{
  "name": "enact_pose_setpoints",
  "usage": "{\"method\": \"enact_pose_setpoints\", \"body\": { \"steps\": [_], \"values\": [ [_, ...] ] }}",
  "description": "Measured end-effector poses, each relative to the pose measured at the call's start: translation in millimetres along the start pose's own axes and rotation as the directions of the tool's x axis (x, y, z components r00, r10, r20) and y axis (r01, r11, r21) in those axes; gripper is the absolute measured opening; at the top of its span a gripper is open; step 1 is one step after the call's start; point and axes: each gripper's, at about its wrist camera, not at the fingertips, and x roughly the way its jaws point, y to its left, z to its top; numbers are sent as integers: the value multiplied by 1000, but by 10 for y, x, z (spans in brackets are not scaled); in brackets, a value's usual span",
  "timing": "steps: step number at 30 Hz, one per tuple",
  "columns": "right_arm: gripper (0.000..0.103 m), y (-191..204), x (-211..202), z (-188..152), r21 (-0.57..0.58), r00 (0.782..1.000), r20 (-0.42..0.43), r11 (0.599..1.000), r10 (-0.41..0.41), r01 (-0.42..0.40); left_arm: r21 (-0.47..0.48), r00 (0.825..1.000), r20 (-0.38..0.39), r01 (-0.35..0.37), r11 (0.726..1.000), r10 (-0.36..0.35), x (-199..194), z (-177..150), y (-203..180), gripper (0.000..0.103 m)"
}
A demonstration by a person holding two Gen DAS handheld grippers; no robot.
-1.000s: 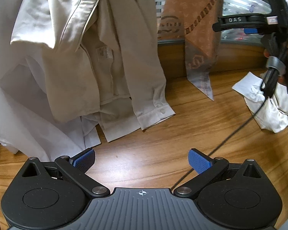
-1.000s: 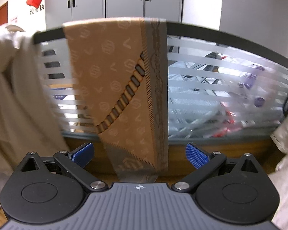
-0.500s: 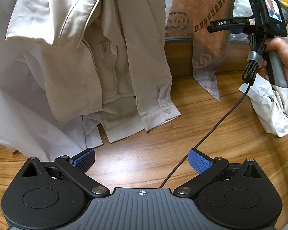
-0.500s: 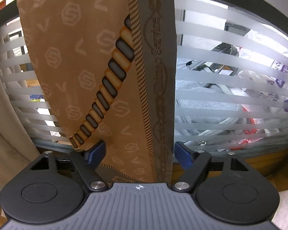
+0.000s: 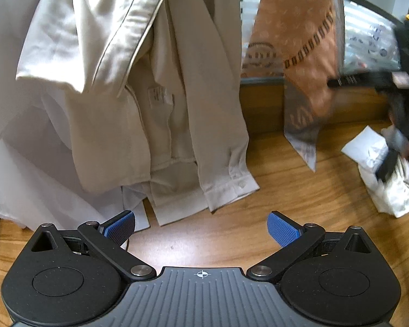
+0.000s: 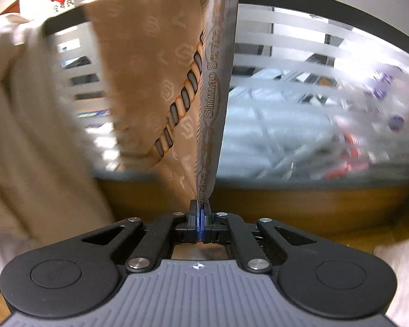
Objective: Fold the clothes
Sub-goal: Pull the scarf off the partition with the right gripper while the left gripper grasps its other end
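A tan patterned scarf (image 6: 161, 76) with a grey lettered border hangs over the top of a glass partition (image 6: 300, 62). My right gripper (image 6: 200, 215) is shut on the scarf's lower edge. The scarf also shows in the left wrist view (image 5: 300, 54), with the right gripper (image 5: 368, 79) blurred at its right edge. My left gripper (image 5: 201, 227) is open and empty, low over the wooden table (image 5: 259, 218). Beige shirts (image 5: 150, 95) hang over the partition at the left, their cuffs and hems touching the table.
A crumpled white garment (image 5: 387, 174) lies on the table at the right. A white cloth (image 5: 27, 185) drapes down at the far left. The partition's wooden base (image 6: 300, 199) runs along the table's back edge.
My right gripper has closed from open to shut on the scarf's lower edge and pulled back a little. My left gripper stays open, with its view shifted slightly.
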Motion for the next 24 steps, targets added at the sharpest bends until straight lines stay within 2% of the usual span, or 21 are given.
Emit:
{"method": "enact_pose_setpoints", "body": {
  "steps": [5,9,17,24],
  "values": [
    [1,116,-434,-419,39,993,-73,995,92,-89,-16,996,33,78,997,-77,-60,68,-94,103],
    [1,259,-722,-799,15,983,-134,992,127,-126,-22,987,67,147,989,-145,-121,148,-225,103],
    [1,520,-1221,-1479,56,949,-237,978,210,-202,70,978,113,168,983,-175,-73,336,-642,103],
    [1,660,-1602,-1876,81,926,-291,971,240,-226,142,973,135,167,976,-186,47,497,-944,103]
  ]
}}
